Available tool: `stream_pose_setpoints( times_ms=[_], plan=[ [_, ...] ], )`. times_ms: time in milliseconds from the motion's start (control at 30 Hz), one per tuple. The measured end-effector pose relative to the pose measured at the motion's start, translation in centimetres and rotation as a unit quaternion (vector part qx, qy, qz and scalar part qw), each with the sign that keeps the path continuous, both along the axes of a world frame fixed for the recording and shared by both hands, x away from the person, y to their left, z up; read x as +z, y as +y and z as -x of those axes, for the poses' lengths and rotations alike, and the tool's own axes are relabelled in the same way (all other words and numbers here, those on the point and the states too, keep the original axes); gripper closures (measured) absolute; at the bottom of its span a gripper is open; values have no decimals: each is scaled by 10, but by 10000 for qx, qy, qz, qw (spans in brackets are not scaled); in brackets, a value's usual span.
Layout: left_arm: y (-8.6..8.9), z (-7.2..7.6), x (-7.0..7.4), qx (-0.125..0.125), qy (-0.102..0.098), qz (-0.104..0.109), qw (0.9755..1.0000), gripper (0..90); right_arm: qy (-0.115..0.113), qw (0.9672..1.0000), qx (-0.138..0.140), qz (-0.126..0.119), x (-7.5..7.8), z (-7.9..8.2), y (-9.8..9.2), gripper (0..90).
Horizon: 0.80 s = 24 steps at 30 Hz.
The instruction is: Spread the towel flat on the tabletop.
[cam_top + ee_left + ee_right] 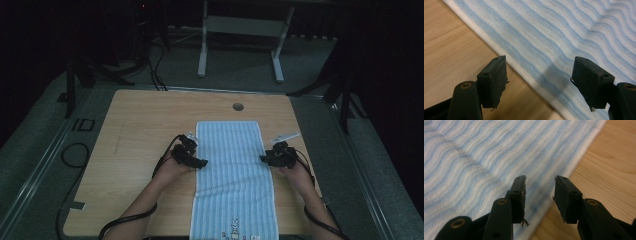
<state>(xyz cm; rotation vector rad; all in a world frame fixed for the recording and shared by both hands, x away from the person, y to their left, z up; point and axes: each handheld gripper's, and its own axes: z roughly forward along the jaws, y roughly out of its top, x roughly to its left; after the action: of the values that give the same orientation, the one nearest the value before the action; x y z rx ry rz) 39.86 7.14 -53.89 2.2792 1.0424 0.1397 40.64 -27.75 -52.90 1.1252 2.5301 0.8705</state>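
1. A blue-and-white striped towel (231,175) lies flat and lengthwise down the middle of the wooden table (135,125), its near end reaching the table's near edge, where a small printed motif shows.
2. The towel's far end stops short of a round hole (238,106) in the table top.
3. The left gripper (192,157) sits at the towel's left long edge, about halfway along its length, held by the person's left hand (172,165).
4. In the left gripper view, its jaws stand wide apart with nothing pinched between them; the towel's white hemmed edge (524,72) runs diagonally through the gap, one jaw over bare wood, the other over the striped cloth.
5. The right gripper (272,157) sits at the towel's right long edge, roughly opposite the left one, in the person's right hand (295,172).
6. In the right gripper view, its jaws are partly open, narrower than the left pair, straddling the towel's edge (544,202); the pads do not press on the cloth.
7. A small white object (286,136) lies on the table just beyond the right gripper, beside the towel.
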Motion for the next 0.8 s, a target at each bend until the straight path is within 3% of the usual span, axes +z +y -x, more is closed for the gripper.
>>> stream_pose_setpoints(
  times_ms=[267,467,800],
  plan=[
    [-8,-17,-3,56,-111,-132,9998,282,62,10000,-28,-9,-10,-9,9,586],
    [-16,-39,-3,125,-348,-604,9975,281,58,9998,-94,150,-9,-21,12,578],
    [-20,-66,-1,360,-223,-748,9963,261,43,9997,-153,183,-9,-29,12,571]
  ],
)
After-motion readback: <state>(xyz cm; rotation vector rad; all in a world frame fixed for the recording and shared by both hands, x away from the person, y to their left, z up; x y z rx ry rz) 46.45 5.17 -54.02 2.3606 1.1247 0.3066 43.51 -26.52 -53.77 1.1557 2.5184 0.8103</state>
